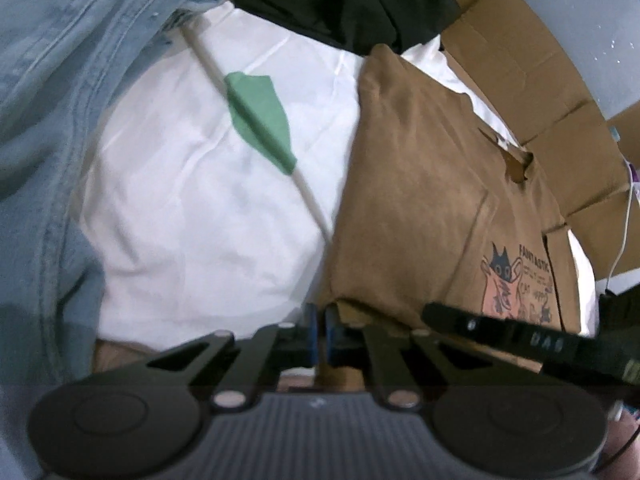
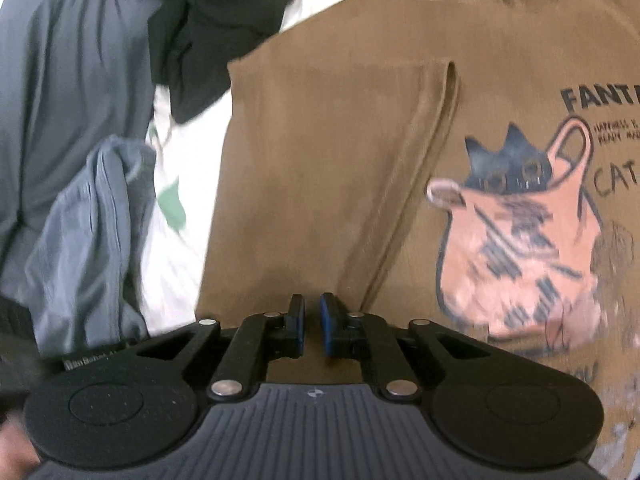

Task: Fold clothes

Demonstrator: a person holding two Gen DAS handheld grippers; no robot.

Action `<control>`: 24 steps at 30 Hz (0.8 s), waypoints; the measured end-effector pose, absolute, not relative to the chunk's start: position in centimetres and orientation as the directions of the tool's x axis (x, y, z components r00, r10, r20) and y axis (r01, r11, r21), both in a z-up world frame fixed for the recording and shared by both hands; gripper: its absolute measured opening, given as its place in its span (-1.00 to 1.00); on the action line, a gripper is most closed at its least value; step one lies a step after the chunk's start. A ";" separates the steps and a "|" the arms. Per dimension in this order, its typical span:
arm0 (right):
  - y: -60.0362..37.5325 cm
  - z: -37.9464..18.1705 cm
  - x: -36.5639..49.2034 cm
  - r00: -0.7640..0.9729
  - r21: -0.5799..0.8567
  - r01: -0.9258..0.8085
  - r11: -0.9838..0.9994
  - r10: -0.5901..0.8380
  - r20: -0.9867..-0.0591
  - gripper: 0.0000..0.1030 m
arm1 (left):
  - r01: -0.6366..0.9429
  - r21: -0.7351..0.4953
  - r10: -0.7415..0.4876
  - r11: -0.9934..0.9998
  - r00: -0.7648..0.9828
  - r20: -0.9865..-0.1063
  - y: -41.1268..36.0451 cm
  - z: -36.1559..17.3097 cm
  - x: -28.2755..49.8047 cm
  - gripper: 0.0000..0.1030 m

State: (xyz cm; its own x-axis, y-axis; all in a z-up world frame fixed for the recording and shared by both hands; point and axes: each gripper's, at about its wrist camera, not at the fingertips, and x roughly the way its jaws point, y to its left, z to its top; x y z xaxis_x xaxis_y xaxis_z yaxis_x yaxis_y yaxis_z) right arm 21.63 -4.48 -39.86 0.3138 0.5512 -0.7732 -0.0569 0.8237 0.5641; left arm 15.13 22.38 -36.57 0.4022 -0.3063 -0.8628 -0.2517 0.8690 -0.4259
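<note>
A brown T-shirt (image 1: 432, 200) with a cat print lies partly folded on a white sheet (image 1: 192, 200), its left side turned in. It fills most of the right wrist view (image 2: 340, 160). My left gripper (image 1: 321, 334) is shut on the shirt's near left corner. My right gripper (image 2: 312, 322) hovers at the shirt's lower edge with the jaws nearly closed and a thin gap between them; no cloth shows between the pads. The right gripper's body shows in the left wrist view (image 1: 520, 340).
A light blue denim garment (image 1: 60, 120) lies to the left, a black garment (image 1: 348, 0) at the back. Grey clothes (image 2: 72, 120) pile to the left. A white rod with green tape (image 1: 260, 116) crosses the sheet. Cardboard boxes (image 1: 540, 80) stand at the right.
</note>
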 end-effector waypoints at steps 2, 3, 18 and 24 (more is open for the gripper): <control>-4.4 -39.8 21.2 0.310 0.557 -0.065 0.828 0.547 -0.778 -0.72 | -0.252 -0.406 -0.288 0.879 0.397 -0.872 22.5 -35.8 14.8 -0.97; -4.5 -39.7 21.0 0.309 0.556 -0.065 0.828 0.547 -0.778 -0.72 | -0.256 -0.396 -0.277 0.882 0.397 -0.875 22.6 -35.3 14.7 -0.97; -6.2 -38.4 23.8 0.404 0.499 -0.082 0.863 0.487 -0.775 -0.74 | -0.091 -0.355 -0.282 0.930 0.442 -0.852 18.0 -35.0 19.1 -0.95; -7.5 -38.5 27.6 0.445 0.456 -0.110 0.883 0.454 -0.772 -0.51 | -0.132 -0.343 -0.267 0.930 0.396 -0.879 19.0 -37.1 18.7 -0.95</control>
State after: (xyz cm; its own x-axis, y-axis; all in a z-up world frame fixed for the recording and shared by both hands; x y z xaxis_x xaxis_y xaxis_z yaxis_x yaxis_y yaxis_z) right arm 27.65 -7.54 -38.47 0.4448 0.4536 -0.7722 -0.1097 0.8833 0.4557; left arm 18.65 18.99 -37.15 0.3958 -0.2673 -0.8785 -0.1325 0.9301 -0.3427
